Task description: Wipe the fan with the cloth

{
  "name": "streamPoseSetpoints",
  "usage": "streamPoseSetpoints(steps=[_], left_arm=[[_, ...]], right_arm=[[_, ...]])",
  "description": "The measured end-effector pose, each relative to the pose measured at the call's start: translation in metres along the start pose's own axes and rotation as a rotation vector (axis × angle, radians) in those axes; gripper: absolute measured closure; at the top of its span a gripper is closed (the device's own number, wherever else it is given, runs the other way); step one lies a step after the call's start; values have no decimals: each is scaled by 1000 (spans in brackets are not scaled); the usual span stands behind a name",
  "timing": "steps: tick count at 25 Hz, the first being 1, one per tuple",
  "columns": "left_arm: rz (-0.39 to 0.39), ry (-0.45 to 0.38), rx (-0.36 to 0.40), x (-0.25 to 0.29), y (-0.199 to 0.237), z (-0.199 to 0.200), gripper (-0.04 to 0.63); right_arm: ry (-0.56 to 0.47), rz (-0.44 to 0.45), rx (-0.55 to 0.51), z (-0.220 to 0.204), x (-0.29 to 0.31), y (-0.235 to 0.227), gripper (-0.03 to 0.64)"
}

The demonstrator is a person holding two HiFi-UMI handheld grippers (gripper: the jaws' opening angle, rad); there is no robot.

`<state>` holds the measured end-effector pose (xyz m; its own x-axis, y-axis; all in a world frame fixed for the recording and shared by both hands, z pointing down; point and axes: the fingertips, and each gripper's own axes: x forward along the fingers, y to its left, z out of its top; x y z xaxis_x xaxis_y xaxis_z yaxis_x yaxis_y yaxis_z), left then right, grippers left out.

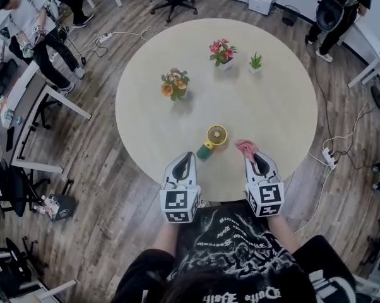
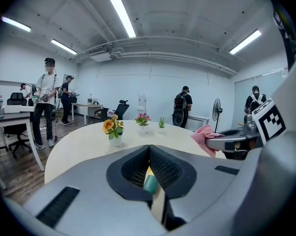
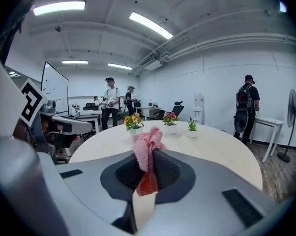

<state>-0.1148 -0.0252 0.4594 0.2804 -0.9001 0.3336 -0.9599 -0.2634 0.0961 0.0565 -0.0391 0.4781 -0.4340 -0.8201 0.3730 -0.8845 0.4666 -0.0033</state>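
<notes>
My right tongs (image 1: 255, 158) pinch the soft pink mesh cloth (image 3: 148, 146). My left tongs (image 2: 149, 148) are closed and empty. The small yellow plastic fan (image 1: 215, 136) stands on the round beige table (image 1: 272, 100), just ahead between them. It looks light and tippy, so I'd steady its green base.

Fan (image 2: 151, 183) mostly hidden
Left gripper view: closed jaws cover the fan (only a green sliver shows)
</notes>
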Motion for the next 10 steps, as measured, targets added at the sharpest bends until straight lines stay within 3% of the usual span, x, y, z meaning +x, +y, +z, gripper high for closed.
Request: streamPoseSetpoints(steps=[10], left_arm=[[24, 4, -8, 6, 5, -1, 575]], right_arm=[[6, 36, -23, 0, 10, 2, 572]])
